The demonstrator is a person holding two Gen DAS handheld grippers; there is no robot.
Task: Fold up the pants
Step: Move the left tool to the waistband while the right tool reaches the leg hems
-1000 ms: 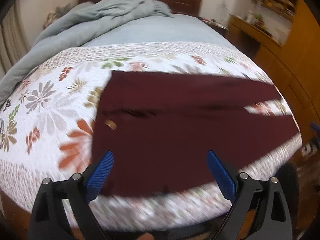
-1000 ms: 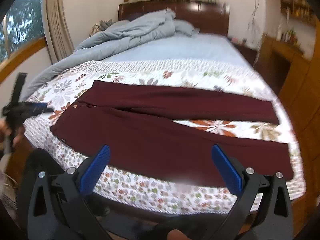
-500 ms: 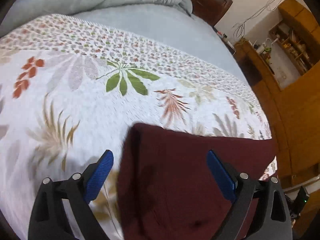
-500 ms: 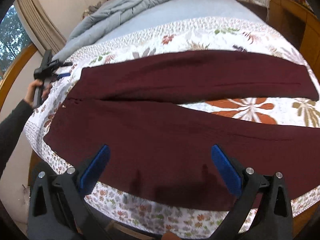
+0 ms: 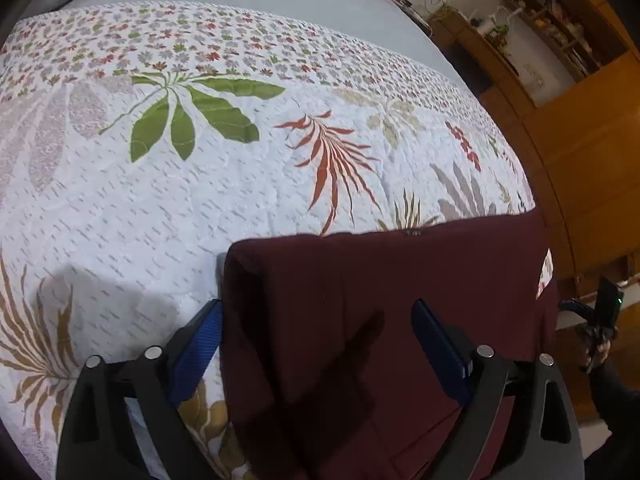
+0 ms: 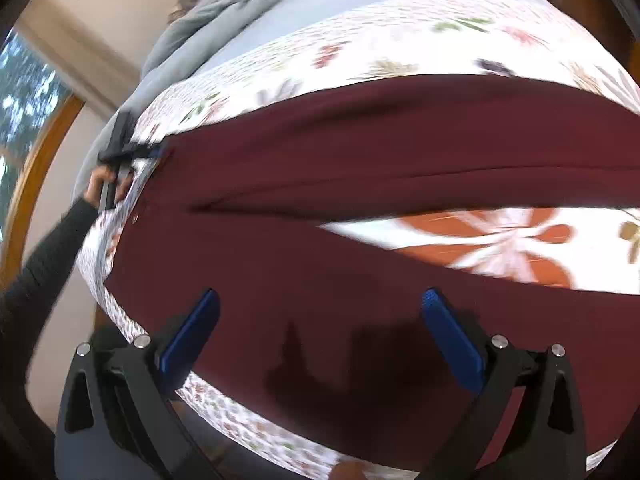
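Observation:
Dark maroon pants (image 6: 360, 168) lie spread flat on a floral bedspread (image 5: 160, 200), legs apart in a V. My left gripper (image 5: 316, 344) is open, low over the far waist corner of the pants (image 5: 360, 300), one blue pad (image 5: 196, 348) on the bedspread side of the edge, the other over the cloth. My right gripper (image 6: 320, 332) is open, close above the near leg by the bed's front edge. The left gripper also shows in the right wrist view (image 6: 120, 148), at the waistband.
A grey-blue duvet (image 6: 224, 12) is heaped at the head of the bed. Wooden shelves and cabinets (image 5: 580, 92) stand along the bed's far side. A window with a wooden frame (image 6: 28, 152) is at the waist end.
Both grippers have come down closer to the pants. The left one has moved forward over the waist corner; the right one has dropped toward the near leg.

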